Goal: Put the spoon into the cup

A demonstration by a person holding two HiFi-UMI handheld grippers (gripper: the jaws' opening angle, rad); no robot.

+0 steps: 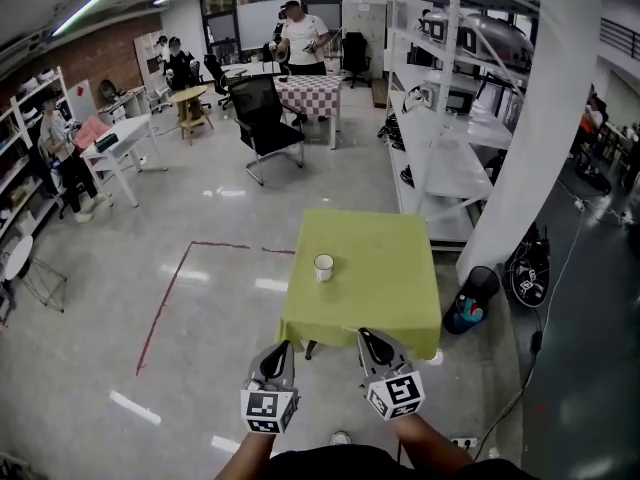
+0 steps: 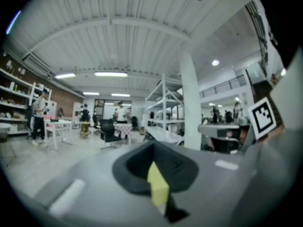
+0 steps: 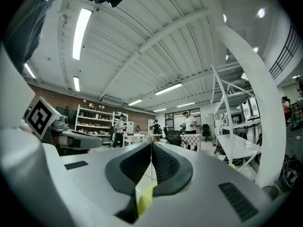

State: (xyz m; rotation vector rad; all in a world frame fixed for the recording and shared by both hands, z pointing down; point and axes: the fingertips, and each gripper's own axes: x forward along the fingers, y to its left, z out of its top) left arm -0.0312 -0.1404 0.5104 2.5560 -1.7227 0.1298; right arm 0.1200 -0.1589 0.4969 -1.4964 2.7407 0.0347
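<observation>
Closest in, two grippers are held out side by side, just short of the table's near edge. Each carries one marker cube at its back. The left gripper has its jaws closed tip to tip with nothing between them. The right gripper is the same, pads pressed together and empty. Both point roughly level toward the table, a single small square one under a yellow-green cloth.

One white cup stands upright on the table, left of its middle and well apart from both grippers. It is too small from here to tell what, if anything, is inside.

Just right of the table sits one black bin, at the foot of one white pillar. Left of the table, one red tape line marks the floor. Beyond the table's far right corner stands one white rack.

Farther behind the table are one black chair and one checked table, with one person standing behind that. At least two more people are by the desks far off to the table's left.
</observation>
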